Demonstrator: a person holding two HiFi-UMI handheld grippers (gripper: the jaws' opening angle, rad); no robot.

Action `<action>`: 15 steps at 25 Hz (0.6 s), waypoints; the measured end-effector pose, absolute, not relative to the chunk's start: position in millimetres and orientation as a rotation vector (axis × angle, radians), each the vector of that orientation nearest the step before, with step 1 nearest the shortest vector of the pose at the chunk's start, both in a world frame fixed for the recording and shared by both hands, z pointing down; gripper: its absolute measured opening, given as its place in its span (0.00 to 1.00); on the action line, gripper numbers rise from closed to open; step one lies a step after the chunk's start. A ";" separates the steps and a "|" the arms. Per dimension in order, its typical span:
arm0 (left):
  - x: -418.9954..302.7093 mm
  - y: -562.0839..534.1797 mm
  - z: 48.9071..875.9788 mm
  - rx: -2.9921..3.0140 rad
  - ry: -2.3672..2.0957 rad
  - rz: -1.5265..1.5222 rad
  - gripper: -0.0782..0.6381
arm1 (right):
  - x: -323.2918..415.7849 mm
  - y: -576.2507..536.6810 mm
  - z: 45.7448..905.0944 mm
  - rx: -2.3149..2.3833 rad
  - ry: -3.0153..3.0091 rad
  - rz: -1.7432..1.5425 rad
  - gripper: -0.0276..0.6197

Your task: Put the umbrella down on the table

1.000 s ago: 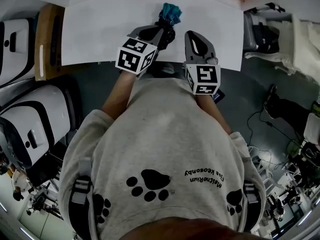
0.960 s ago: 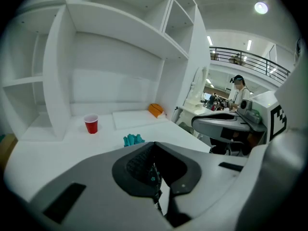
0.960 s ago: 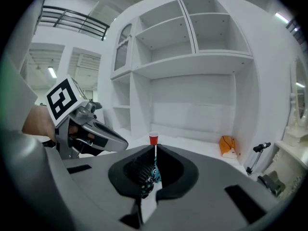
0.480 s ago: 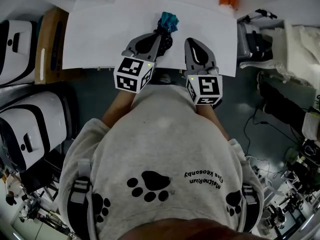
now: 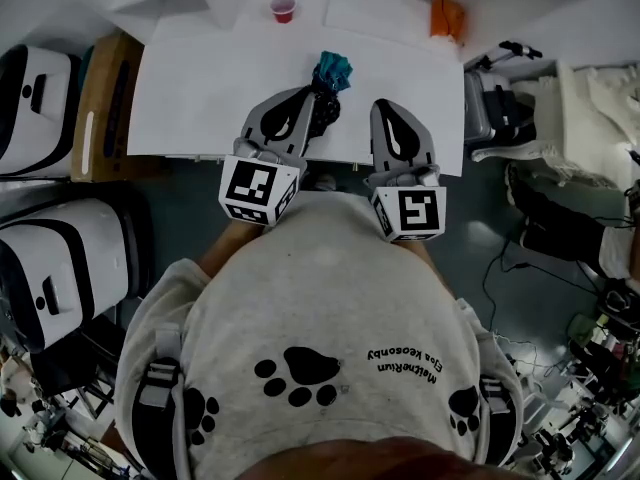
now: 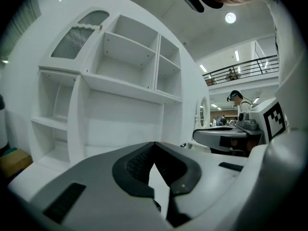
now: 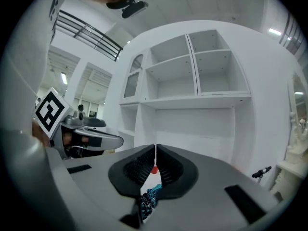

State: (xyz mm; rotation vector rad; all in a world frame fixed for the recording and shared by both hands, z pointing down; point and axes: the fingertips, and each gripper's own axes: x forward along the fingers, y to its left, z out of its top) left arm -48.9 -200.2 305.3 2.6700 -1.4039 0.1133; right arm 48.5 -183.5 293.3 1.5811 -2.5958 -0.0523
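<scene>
While just beyond the left fingers [image 5: 290, 118], umbrella [image 5: 335, 68] on table [image 5: 200, 88].

Closed left tool [image 6: 154, 146] before white shelves [image 6: 130, 66]

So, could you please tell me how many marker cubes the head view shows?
2: the left cube sits on the left gripper, and the right cube on the right gripper, side by side. None seems hidden.

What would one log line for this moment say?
umbrella: lying on table | left gripper: shut, empty | right gripper: shut, empty
</scene>
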 end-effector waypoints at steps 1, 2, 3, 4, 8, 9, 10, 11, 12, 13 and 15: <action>-49.7 -199.1 302.7 2.676 -1.417 0.098 0.13 | 48.9 -181.9 291.4 1.586 -2.605 -0.068 0.09; -50.2 -197.9 300.8 2.681 -1.426 0.084 0.13 | 48.8 -180.8 288.2 1.595 -2.620 -0.087 0.09; -50.3 -196.6 299.5 2.684 -1.434 0.074 0.13 | 48.0 -180.1 282.9 1.612 -2.641 -0.113 0.09; -50.0 -195.0 298.7 2.687 -1.440 0.069 0.13 | 46.7 -179.6 276.6 1.634 -2.662 -0.139 0.09; -45.7 -191.7 296.4 2.697 -1.462 0.016 0.13 | 46.4 -177.9 275.5 1.644 -2.683 -0.152 0.09; -44.2 -191.7 295.4 2.699 -1.469 -0.003 0.13 | 47.0 -177.9 278.0 1.637 -2.686 -0.140 0.09; -42.9 -191.5 295.0 2.701 -1.473 -0.011 0.13 | 47.7 -178.0 280.0 1.631 -2.689 -0.130 0.09; -41.8 -191.3 294.9 2.702 -1.476 -0.012 0.13 | 48.7 -178.2 281.9 1.627 -2.692 -0.121 0.09; -40.8 -191.3 295.1 2.703 -1.478 -0.010 0.13 | 50.1 -178.6 283.7 1.624 -2.693 -0.114 0.09; -39.5 -191.4 295.5 2.703 -1.479 -0.008 0.13 | 51.8 -179.2 285.0 1.622 -2.694 -0.107 0.09; -35.6 -191.1 296.1 2.706 -1.479 -0.009 0.13 | 55.5 -180.3 288.1 1.616 -2.696 -0.095 0.09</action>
